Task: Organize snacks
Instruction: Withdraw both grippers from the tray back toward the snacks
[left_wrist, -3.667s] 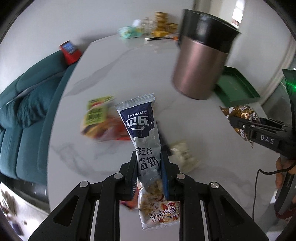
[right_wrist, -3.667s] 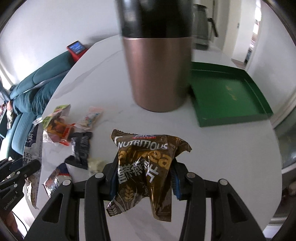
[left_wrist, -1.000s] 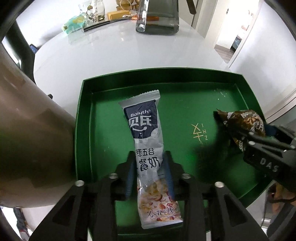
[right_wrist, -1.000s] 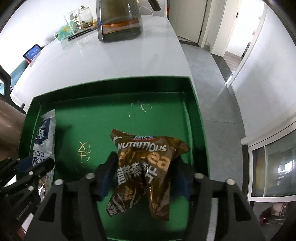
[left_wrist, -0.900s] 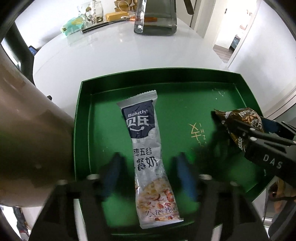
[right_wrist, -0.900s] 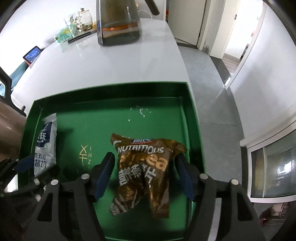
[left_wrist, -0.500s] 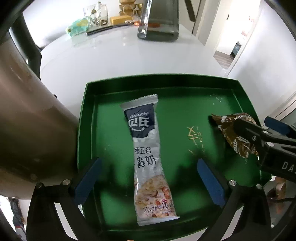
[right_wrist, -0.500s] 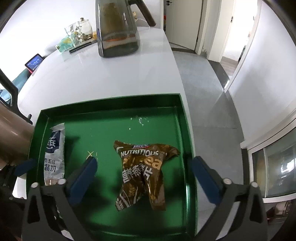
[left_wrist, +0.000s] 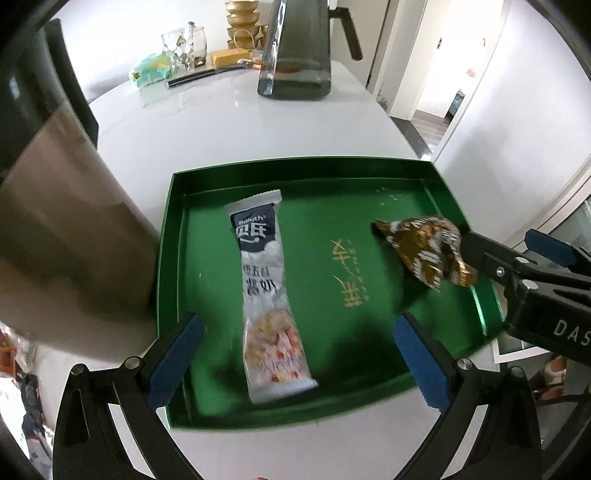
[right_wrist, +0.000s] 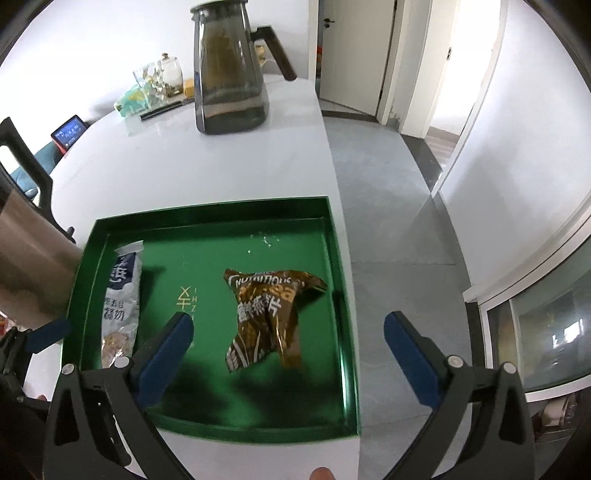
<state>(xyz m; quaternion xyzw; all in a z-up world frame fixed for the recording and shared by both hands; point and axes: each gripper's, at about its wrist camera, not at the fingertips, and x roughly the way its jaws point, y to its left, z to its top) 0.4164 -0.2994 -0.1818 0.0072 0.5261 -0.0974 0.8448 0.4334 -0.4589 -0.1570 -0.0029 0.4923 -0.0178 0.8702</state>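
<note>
— Two packets lay in the green tray (right_wrist: 334, 266) at inspection: a white sachet (left_wrist: 267, 291) flat along the left half and a brown bag (right_wrist: 271, 314) crumpled on the right half. They were well apart, and neither touched a wall as far as could be seen.

— And the remainder of the job?

— In my judgement, only partly done. At the far left edge of the left wrist view, beyond a bronze canister (left_wrist: 66, 240), some colourful wrappers (left_wrist: 14, 365) showed on the table (left_wrist: 221, 122). They were too blurred to count, but appeared to be snacks not yet collected.

— State of the claws?

— The left gripper (left_wrist: 295, 354) was spread wide, its blue pads (left_wrist: 173, 354) either side of the sachet's lower end with clear gaps, holding nothing. The right gripper (right_wrist: 288, 354) was likewise fully parted above the near end of the tray, the brown bag lying loose between and ahead of its pads (right_wrist: 410, 356), untouched.

— Any concerns?

— Minor. The brown bag sat close to the right rim; the next trip should likely go back to the wrappers behind the canister.
</note>
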